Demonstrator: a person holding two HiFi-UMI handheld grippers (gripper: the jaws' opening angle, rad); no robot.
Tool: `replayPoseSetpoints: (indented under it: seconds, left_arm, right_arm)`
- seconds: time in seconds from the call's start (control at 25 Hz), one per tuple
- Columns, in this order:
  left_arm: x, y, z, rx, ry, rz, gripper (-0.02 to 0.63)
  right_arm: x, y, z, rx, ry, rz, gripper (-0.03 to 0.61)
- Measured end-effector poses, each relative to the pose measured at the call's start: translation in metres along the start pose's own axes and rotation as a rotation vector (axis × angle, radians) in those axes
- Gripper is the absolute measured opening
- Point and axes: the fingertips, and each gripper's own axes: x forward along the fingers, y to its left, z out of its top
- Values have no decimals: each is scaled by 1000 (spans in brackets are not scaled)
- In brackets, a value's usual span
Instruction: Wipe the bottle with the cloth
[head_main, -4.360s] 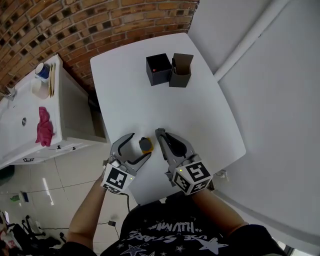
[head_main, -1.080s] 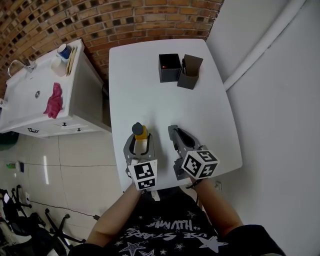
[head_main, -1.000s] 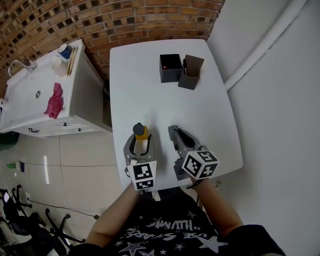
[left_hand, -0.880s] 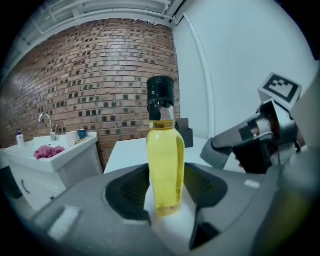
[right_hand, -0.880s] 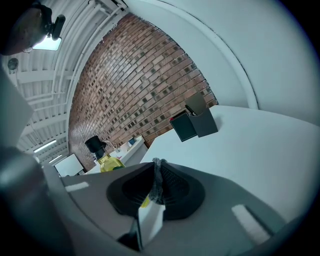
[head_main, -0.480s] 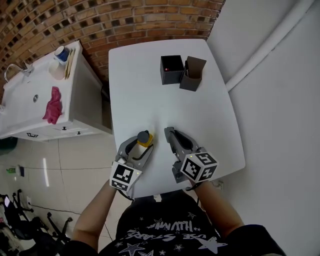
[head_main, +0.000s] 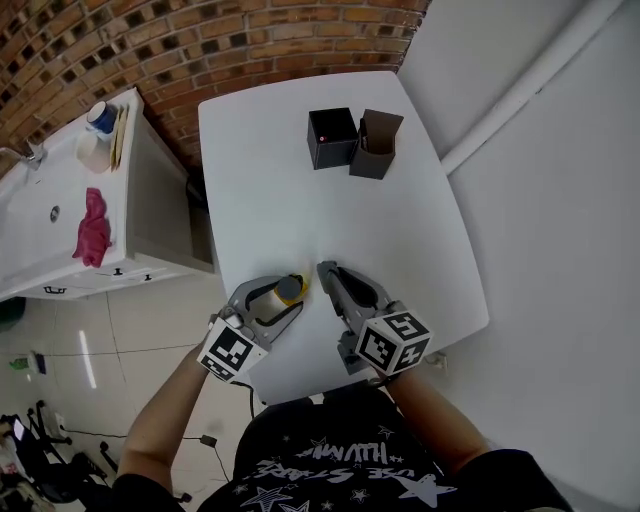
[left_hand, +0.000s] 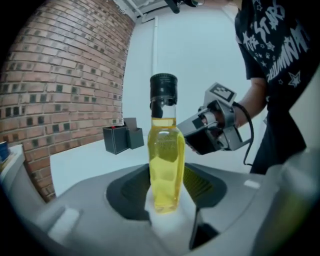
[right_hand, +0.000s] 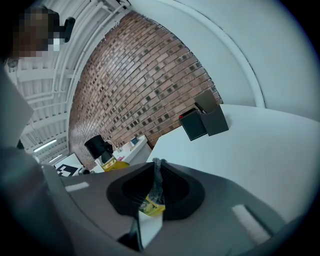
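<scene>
The left tool angles inward, clamped on the bottle. The right tool points ahead beside it, pinching the cloth.

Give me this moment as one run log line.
left gripper: shut on bottle | right gripper: shut on cloth | cloth near bottle, contact unclear

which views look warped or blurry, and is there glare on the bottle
Left gripper view: heavy fisheye, brick wall bows, corners go black; bottle sharp, its yellow liquid lit through, no strong glare. Right gripper view: same bowing, cloth up close looks soft. Head view: milder curve, white table evenly lit, only faint shadows.
</scene>
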Motion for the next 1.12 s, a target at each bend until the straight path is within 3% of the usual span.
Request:
replayPoseSetpoints:
  seconds: [0.32, 0.52, 0.6, 0.72, 0.84, 1.12]
  left_arm:
    - [2, -18, 1, 53, -7, -204, 202]
    - [3, -20, -1, 76, 3, -211, 204]
    - [3, -18, -4, 87, 14, -184, 213]
    - [-2, -11, -4, 68, 6, -123, 277]
    - [-14, -6, -4, 36, -7, -35, 290]
    - [-55, 1, -10, -185, -46, 247, 288]
  right_arm:
    - [0, 5, -2, 15, -10, -28, 41]
    - [-5, 7, 1, 22, -27, -45, 41]
    - [-6, 8, 2, 22, -32, -47, 41]
    - [-9, 12, 4, 13, -36, -42, 41]
    - [-13, 17, 7, -17, -24, -17, 41]
    - [-19, 39, 17, -52, -20, 115, 41]
